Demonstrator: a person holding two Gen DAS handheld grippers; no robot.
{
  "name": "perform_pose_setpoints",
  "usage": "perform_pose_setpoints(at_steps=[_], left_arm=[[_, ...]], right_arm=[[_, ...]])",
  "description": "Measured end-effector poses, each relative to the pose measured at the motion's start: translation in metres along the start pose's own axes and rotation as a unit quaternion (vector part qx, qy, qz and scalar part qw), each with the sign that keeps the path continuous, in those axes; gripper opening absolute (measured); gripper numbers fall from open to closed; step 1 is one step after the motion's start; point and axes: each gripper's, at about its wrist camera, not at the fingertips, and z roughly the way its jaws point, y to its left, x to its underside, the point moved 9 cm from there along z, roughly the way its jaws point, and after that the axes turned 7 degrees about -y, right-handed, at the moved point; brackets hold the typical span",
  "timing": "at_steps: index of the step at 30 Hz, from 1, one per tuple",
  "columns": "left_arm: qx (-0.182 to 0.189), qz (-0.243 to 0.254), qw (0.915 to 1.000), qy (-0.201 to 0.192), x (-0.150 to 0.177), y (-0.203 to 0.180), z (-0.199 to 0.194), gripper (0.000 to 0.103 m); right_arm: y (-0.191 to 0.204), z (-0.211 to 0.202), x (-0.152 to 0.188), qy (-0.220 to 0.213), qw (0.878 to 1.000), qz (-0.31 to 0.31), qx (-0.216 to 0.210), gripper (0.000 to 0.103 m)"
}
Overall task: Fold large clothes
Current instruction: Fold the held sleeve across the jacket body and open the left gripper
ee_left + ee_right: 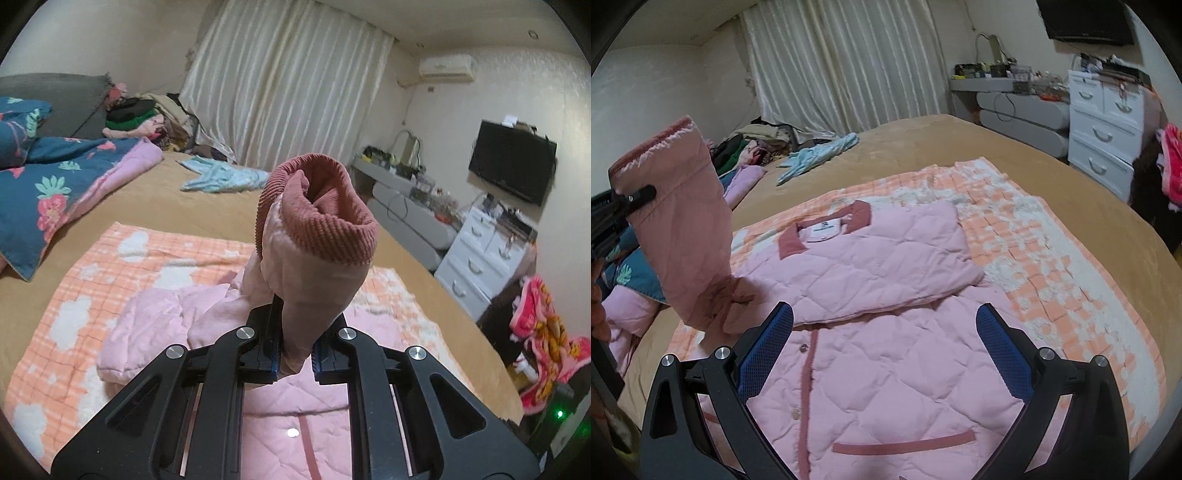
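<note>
The left tongs [295, 363], pressed together on the sleeve [314, 258] of a pink quilted jacket [886, 369], hold it just below its dusty-rose ribbed cuff [325, 206], which stands up above the fingers with its mouth facing the camera, while the right tongs [884, 347] hang apart and empty over the jacket's buttoned front. From the right wrist view the raised sleeve [683, 229] shows at the left edge, clamped by the left tongs [626, 201], its lower part trailing down to the shoulder. The jacket lies face up on an orange-and-white checked blanket [1052, 266] spread over the tan bed [997, 147], collar [827, 229] away from the camera; the other sleeve [886, 258] appears already laid across the chest. The step in hand looks to be bringing this second sleeve inward. Done well, that would mean carrying the cuff across the chest, lowering it until the fabric lies flat along the first fold, and only then letting go, so the padded sleeve does not spring back. The free right tongs could press the shoulder or the placket [807, 369] to stop the body sliding on the blanket. A grip this near the cuff leaves much slack, so bunching at the armpit is the likely fault.
</note>
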Motion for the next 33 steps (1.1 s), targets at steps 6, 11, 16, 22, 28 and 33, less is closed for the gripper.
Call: perform_pose_setpoints(at_steps=[6,11,16,22,28,33], left_arm=[[0.007,0.023,0.9992,0.032,0.032,-0.024,0.024,0.005],[0.012,0.044,0.9971,0.060,0.059,-0.043,0.044,0.005],[0.018,0.063,0.9938,0.090,0.089,-0.058,0.065,0.005],[0.026,0.086,0.9883,0.124,0.124,-0.071,0.084,0.007],[0.033,0.116,0.9810,0.153,0.156,-0.079,0.095,0.018],[0.034,0.160,0.9666,0.197,0.187,-0.082,0.099,0.030]], right_arm=[[-0.031,0.009,0.005,0.003,1.000,0.022,0.017,0.099],[-0.053,0.017,0.013,0.008,0.999,0.037,0.028,0.099],[-0.073,0.027,0.021,0.017,0.998,0.049,0.038,0.099],[-0.092,0.035,0.027,0.025,0.996,0.068,0.048,0.099],[-0.098,0.042,0.032,0.031,0.996,0.074,0.047,0.099],[-0.101,0.048,0.035,0.036,0.995,0.077,0.048,0.099]])
